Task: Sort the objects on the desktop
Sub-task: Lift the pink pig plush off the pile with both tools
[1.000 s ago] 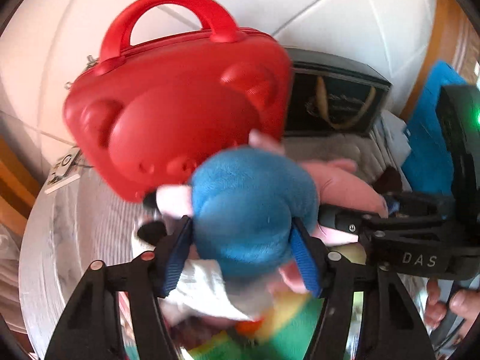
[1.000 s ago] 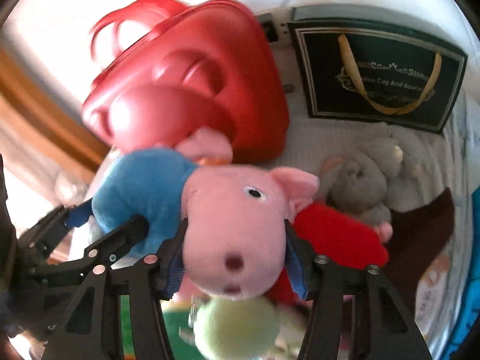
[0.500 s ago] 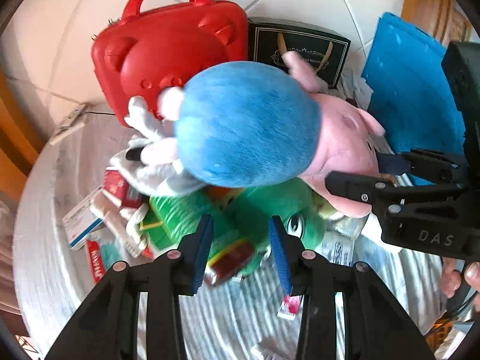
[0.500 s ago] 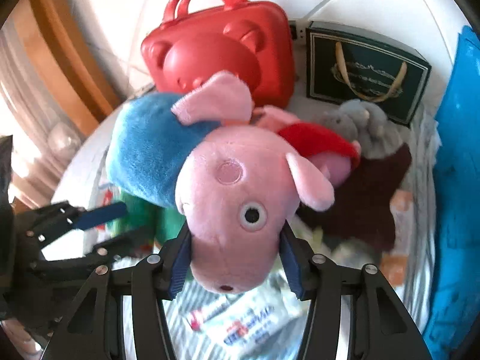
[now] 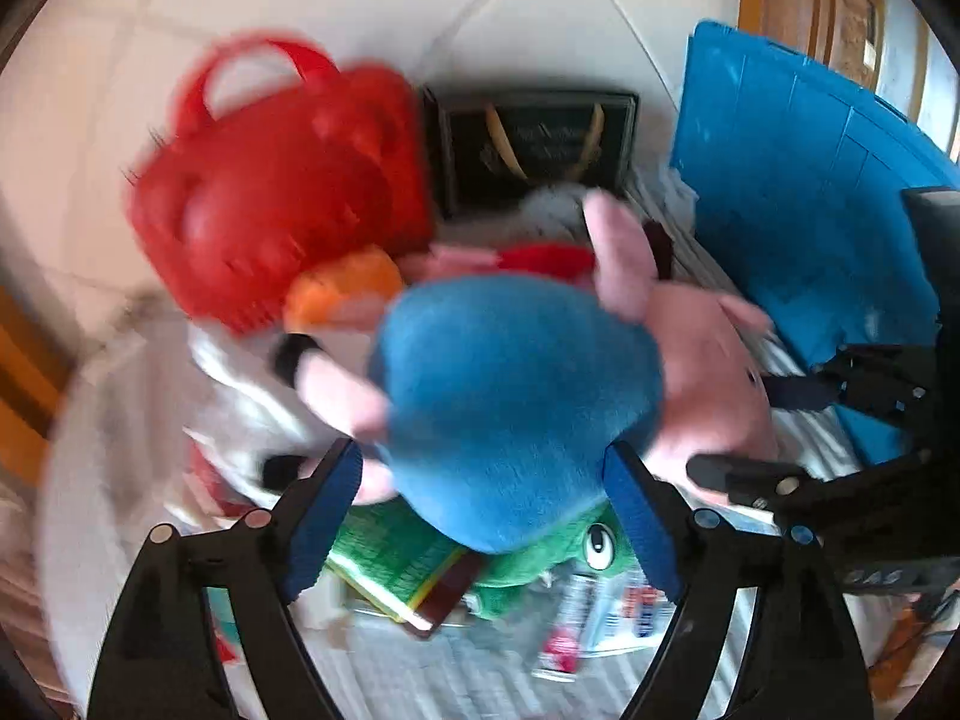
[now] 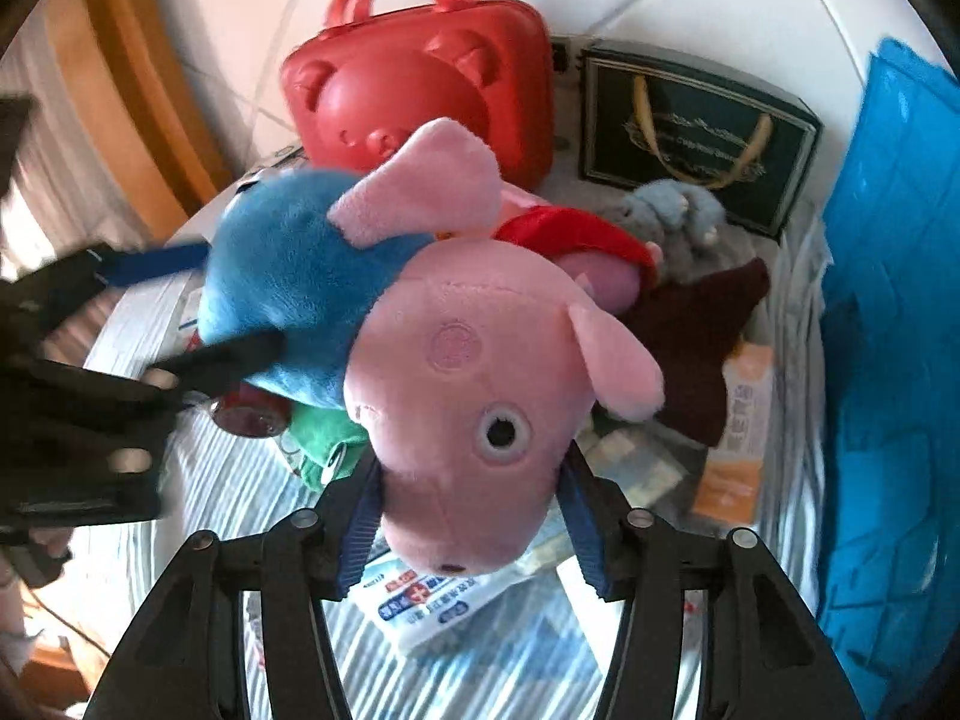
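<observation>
Two claws are working one pig plush (image 6: pixel 480 396). Right claw (image 6: pixel 468 525) is pinching the pink head, pads pressing both cheeks, jaws easing wider at this moment, with the head between them. Left claw (image 5: pixel 480 516) is spreading, its blue pads standing on either side of the plush's blue body (image 5: pixel 516 396); that view is blurring too much to tell whether the pads are touching the fabric. The plush is hanging off the surface (image 6: pixel 480 678), head just ahead of the right claw and body stretching toward the left claw, whose dark frame is showing at the left edge of the right view.

Beyond both claws a red case (image 6: pixel 420 78) is standing upright against the white wall, handle up. Right of it a dark gift bag (image 6: pixel 696 132) with gold handles is leaning on the wall. Far right of both claws a blue crate (image 6: pixel 894 360) is standing. Behind the pig's head a second pig in red (image 6: pixel 576 240), a grey plush (image 6: pixel 678 222) and a maroon cloth (image 6: pixel 702 336) are lying together. Under the blue body a green plush (image 5: pixel 564 558) and a green box (image 5: pixel 402 570) are lying on the striped surface. Directly under the right claw a white medicine packet (image 6: pixel 432 606) is lying flat.
</observation>
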The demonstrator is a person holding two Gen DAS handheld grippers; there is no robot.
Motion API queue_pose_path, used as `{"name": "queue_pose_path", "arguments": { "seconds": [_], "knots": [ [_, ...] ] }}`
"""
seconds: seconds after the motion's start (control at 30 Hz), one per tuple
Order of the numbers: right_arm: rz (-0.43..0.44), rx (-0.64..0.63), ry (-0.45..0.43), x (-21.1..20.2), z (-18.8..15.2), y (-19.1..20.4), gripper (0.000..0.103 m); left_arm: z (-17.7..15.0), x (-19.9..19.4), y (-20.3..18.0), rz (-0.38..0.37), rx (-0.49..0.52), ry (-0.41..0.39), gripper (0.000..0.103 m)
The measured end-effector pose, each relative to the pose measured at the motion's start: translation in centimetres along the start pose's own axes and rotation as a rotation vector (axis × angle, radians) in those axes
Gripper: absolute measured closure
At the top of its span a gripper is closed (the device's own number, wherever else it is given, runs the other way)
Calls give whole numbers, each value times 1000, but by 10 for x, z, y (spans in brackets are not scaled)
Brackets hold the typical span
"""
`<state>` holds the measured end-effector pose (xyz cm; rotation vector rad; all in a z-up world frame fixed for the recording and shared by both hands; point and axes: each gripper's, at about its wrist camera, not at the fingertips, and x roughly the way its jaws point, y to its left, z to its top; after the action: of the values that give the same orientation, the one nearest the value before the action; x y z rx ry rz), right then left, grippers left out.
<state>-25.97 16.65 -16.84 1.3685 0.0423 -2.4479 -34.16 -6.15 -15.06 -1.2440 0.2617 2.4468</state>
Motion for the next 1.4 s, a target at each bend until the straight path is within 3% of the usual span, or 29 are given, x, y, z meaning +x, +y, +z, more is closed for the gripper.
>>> {"name": "queue_pose_path", "arguments": {
  "seconds": [0.07,0.13,0.2,0.33,0.37,0.4,0.43,0.57,0.7,0.97,1.13,1.4],
  "knots": [
    [41,56,-21,-5,1,-11,42,-5,12,-4,15,9,27,26],
    [75,98,-41,-7,3,-18,33,-9,19,-8,39,26,30,26],
    [71,121,-41,-1,8,-23,28,-11,24,-9,20,8,44,26],
    [117,206,-40,8,16,-34,27,-10,16,-13,22,3,35,26],
    [120,220,-49,8,18,-36,29,-9,9,-14,25,6,25,26],
    [120,222,-50,9,19,-37,48,-4,-1,-13,23,7,4,26],
    [116,223,-48,9,19,-37,53,-4,-8,-14,23,7,-13,26],
    [83,165,-38,10,16,-34,53,16,-23,-8,37,8,-64,24],
    [32,49,-29,8,8,-19,53,30,15,-8,-10,96,31,22],
    [89,232,-73,5,18,-49,42,29,30,-18,30,115,-9,29],
    [76,250,-43,14,27,-47,56,26,29,-20,49,108,-26,36],
    [3,187,-162,-32,33,-34,59,34,-14,-26,22,73,-138,40]
  ]
}}
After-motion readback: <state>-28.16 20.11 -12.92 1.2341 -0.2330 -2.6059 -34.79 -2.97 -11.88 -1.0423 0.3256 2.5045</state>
